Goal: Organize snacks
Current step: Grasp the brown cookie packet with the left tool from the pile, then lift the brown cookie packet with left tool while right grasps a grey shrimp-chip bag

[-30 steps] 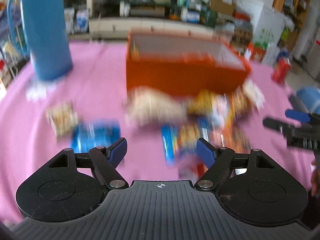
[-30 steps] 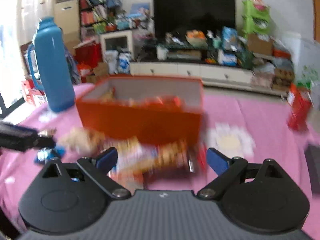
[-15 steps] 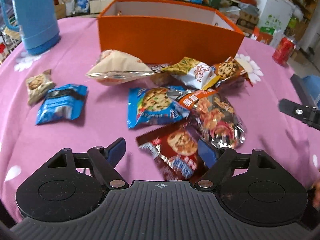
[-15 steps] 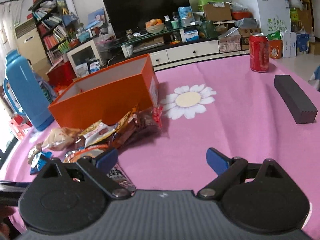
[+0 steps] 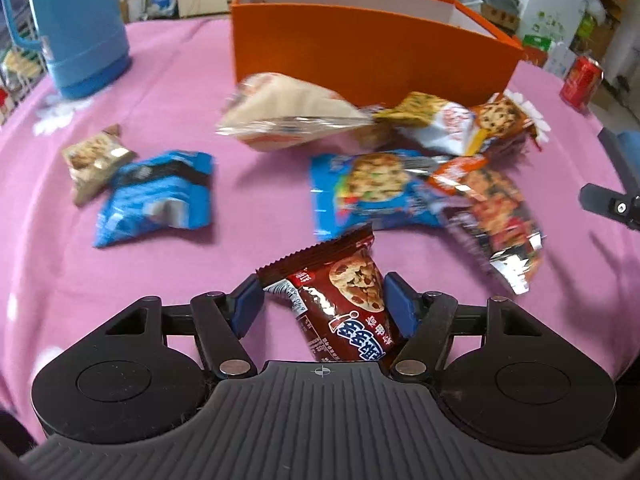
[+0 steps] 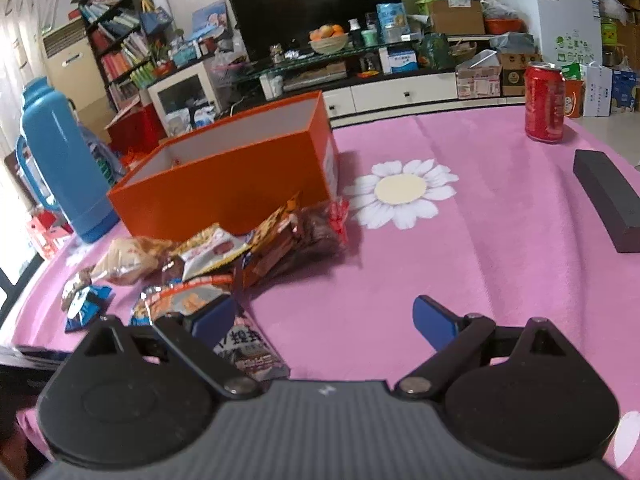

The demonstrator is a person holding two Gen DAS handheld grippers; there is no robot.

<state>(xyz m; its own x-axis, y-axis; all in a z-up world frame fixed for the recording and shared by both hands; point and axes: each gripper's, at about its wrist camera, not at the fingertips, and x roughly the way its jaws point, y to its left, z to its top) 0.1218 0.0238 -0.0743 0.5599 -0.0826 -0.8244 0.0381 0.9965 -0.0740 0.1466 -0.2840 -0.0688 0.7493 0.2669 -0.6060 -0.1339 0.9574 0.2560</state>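
Brown cookie packet [image 5: 344,300] lies between left gripper [image 5: 320,306] pads, long axis along fingers; jaws just closing, grasp not certain. Right gripper [image 6: 324,318] released, farther off.

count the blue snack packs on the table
2: plain blue pack at left beside the tan pack; blue cookie pack in the pile. Others may hide underneath.

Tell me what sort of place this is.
Most likely a lived-in home living room. A large dark TV stands on a long low cabinet crowded with household clutter, a packed bookshelf stands to its left, and the snacks lie on a pink flowered tablecloth.
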